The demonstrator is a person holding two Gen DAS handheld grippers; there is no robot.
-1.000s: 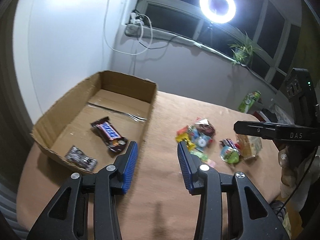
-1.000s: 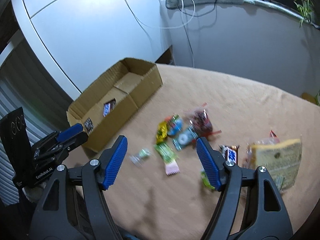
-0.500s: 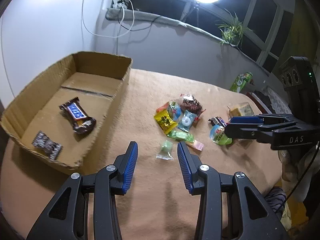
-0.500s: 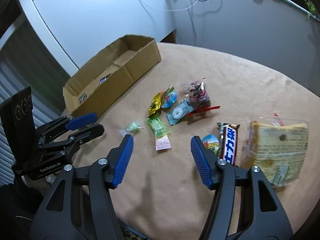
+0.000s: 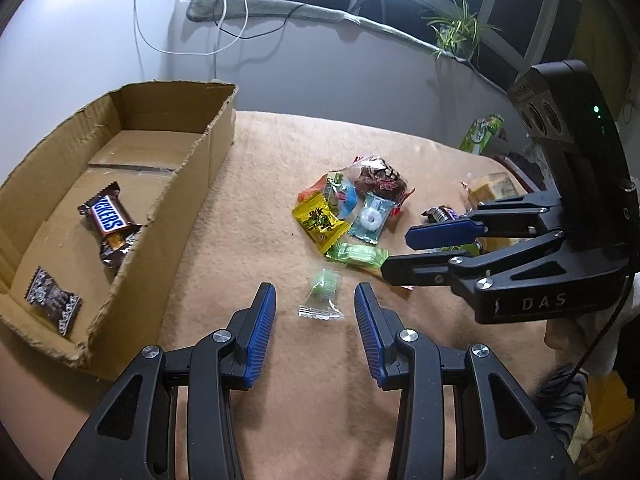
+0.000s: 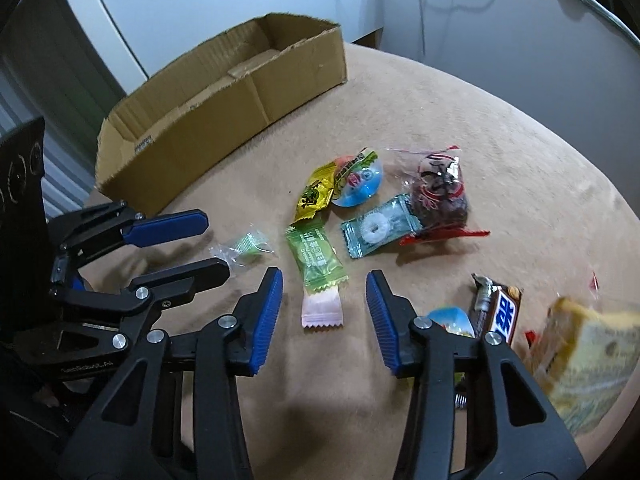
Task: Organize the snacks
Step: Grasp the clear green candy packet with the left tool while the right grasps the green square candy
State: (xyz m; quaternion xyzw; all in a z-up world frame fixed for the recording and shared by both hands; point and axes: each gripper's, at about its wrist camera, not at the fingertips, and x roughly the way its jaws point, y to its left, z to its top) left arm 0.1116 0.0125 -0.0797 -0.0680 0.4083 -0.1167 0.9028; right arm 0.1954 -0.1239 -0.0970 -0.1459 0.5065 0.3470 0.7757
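Snacks, loose, on the tan-covered table (image 6: 460,92): earlier the grippers stood higher and the cardboard box filled the left wrist view; both have since come down over the scattered pile, so the next pick-ups look to be starting.

Left gripper (image 5: 315,312): tilted down toward the table's near edge, jaws part open and unchanged, straddling the clear-wrapped green candy (image 5: 323,294) without touching it. Nothing held.

Right gripper (image 6: 324,300): pitched more steeply, jaws closing, narrower than a second ago. The green-and-pink wrapped candy (image 6: 318,268) lies between the pads, which do not yet press on it.

Cardboard box (image 5: 192,168): at the table's far left side, well apart from the pile, holding a Snickers bar (image 5: 106,216) and a dark wrapped sweet (image 5: 52,300).

Remaining pile: yellow packet (image 6: 314,196), mint sachet (image 6: 376,230), and others nearer the table's middle.
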